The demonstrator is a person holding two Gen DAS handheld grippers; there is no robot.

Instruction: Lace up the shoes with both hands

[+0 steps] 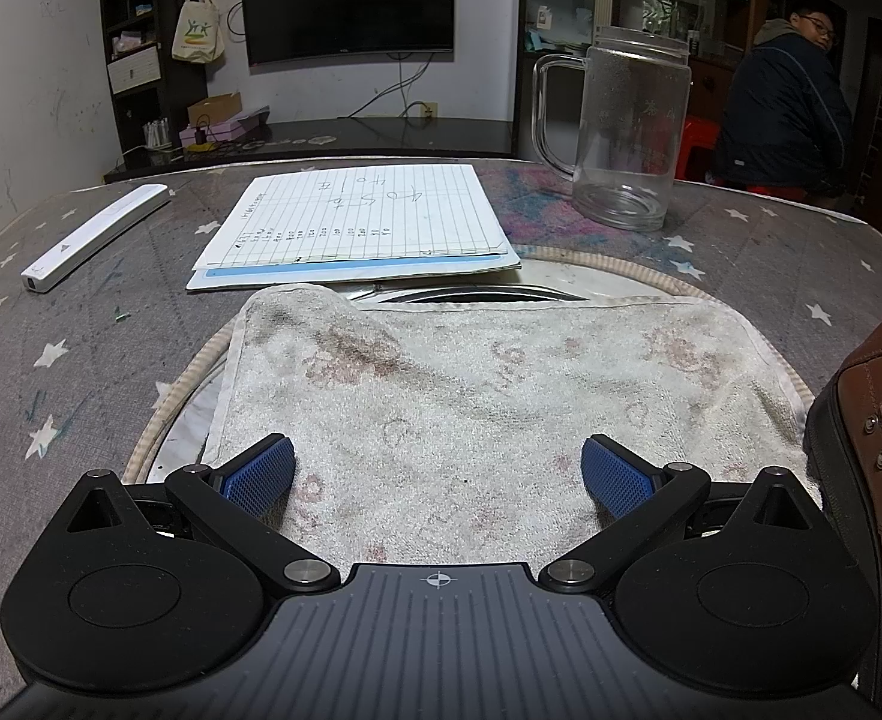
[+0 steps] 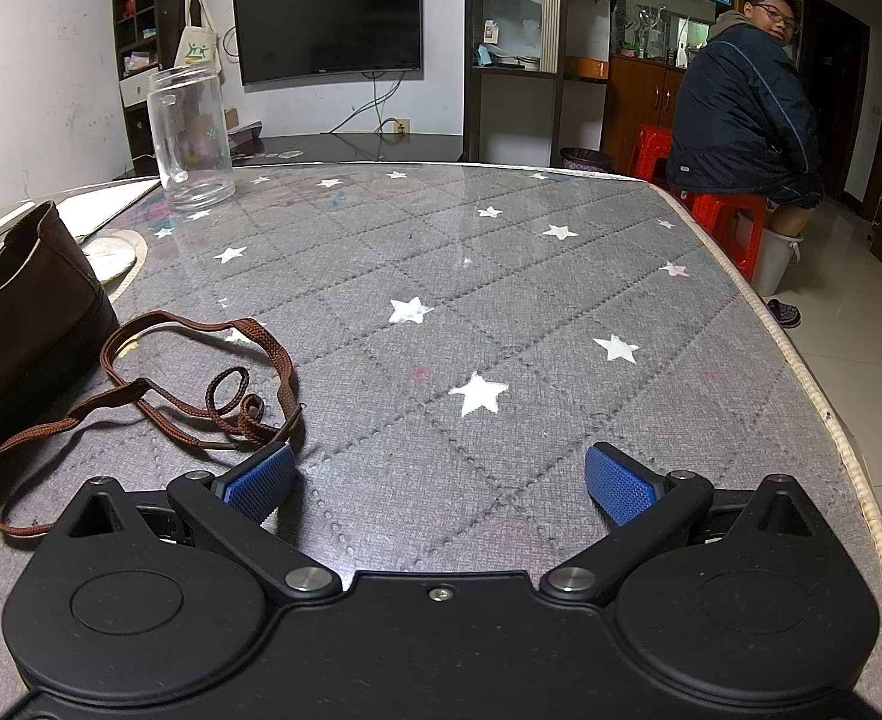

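1. On the star-quilted table (image 2: 501, 276), the brown leather shoe (image 2: 27, 300) stood at nine o'clock in the right wrist view and at four o'clock in the left wrist view; it looked stiff and fairly heavy, likely to stay put when its lace was tugged.
2. At eight o'clock in the right wrist view, the brown shoelace (image 2: 141, 390) lay loose and coiled just beside the shoe: light, limp, flat-woven, probably best pinched near its hard tip.
3. Over a stained white towel (image 1: 471, 372), the left gripper (image 1: 438, 474) was spread wide, holding nothing.
4. Beside the lace, the right gripper (image 2: 441, 477) was likewise released and empty.
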